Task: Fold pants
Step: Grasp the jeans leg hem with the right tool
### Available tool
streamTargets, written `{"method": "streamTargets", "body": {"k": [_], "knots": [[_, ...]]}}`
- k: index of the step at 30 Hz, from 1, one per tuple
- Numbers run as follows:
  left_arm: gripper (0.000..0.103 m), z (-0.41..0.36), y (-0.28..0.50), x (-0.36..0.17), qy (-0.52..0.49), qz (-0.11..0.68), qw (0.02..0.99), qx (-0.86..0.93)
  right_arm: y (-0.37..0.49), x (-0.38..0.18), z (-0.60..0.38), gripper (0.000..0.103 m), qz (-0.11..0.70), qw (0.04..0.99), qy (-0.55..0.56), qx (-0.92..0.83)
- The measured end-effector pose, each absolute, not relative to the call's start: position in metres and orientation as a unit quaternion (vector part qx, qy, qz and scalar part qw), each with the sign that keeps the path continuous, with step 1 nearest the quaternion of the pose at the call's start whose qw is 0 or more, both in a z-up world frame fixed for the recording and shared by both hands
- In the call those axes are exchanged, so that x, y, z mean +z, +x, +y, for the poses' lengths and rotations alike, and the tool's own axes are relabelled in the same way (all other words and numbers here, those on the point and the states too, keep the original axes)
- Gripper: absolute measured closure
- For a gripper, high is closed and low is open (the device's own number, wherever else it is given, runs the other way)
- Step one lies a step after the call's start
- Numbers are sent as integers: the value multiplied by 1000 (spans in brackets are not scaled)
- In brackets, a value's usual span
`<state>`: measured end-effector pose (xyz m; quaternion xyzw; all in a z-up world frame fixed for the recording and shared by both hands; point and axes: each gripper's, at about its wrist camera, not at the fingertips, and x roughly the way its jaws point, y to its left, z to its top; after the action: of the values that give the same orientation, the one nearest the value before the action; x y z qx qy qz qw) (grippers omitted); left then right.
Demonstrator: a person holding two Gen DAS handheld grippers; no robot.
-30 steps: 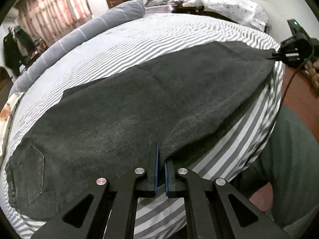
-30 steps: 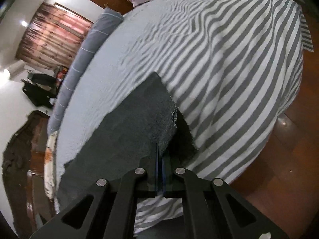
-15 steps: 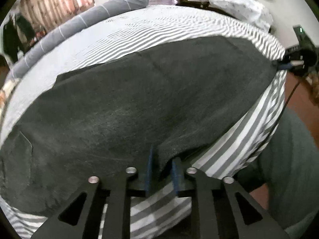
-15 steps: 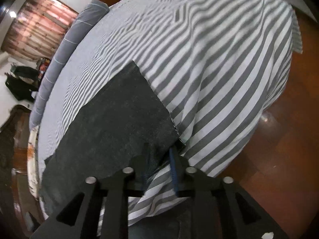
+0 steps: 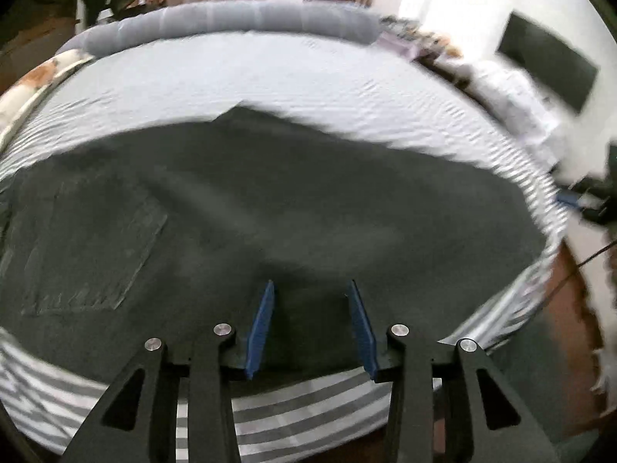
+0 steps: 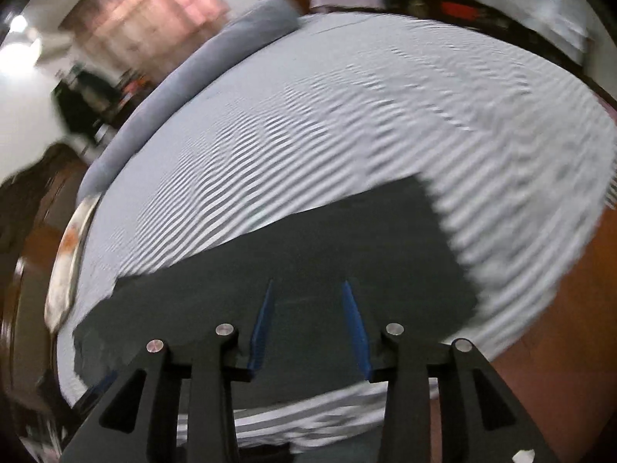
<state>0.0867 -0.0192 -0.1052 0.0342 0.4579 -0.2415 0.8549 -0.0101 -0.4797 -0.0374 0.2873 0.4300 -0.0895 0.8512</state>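
Dark grey pants (image 5: 270, 200) lie flat along the near edge of a striped bed, back pocket (image 5: 85, 239) at the left, leg end at the right. My left gripper (image 5: 311, 289) is open and empty just above the pants' near edge, mid-length. My right gripper (image 6: 307, 289) is open and empty above the leg end of the pants (image 6: 347, 254). In the left wrist view the right gripper (image 5: 590, 200) shows blurred at the far right, past the leg end.
The grey-and-white striped sheet (image 6: 308, 123) covers the bed. A long grey bolster (image 5: 231, 23) lies along the far edge. Brown wooden floor (image 6: 570, 289) lies to the right of the bed. A dark screen (image 5: 547, 65) hangs on the wall.
Both grippers were shut on the pants' near edge; both have opened and let go. The pants now lie flat and both cameras have tilted up, with motion blur.
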Motion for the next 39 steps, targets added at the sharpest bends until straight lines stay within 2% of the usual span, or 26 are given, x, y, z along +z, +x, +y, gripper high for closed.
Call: {"method": "streamTargets", "body": {"k": [5,12,16,22,32,35,39], "knots": [[62,-4,81,-115,31,456,857,-237,51,-32,-406,67,470,851,231,47],[62,-2,92,-82,10,417,881,-224,166,-29,-313,67,507,811,191,219],[61,7,120,-71,-13,410,891,-197,232,-42,-273,67,541,772,192,272],[61,15,151,-91,-22,440,883,-165,304,-70,-222,68,593,731,160,297],[61,15,150,-113,-9,441,882,-167,321,-111,-185,78,647,649,143,373],[61,17,147,-115,-10,435,885,-168,311,-109,-174,78,634,653,105,402],[61,14,142,-117,-2,426,889,-166,318,-121,-168,79,627,666,120,386]]}}
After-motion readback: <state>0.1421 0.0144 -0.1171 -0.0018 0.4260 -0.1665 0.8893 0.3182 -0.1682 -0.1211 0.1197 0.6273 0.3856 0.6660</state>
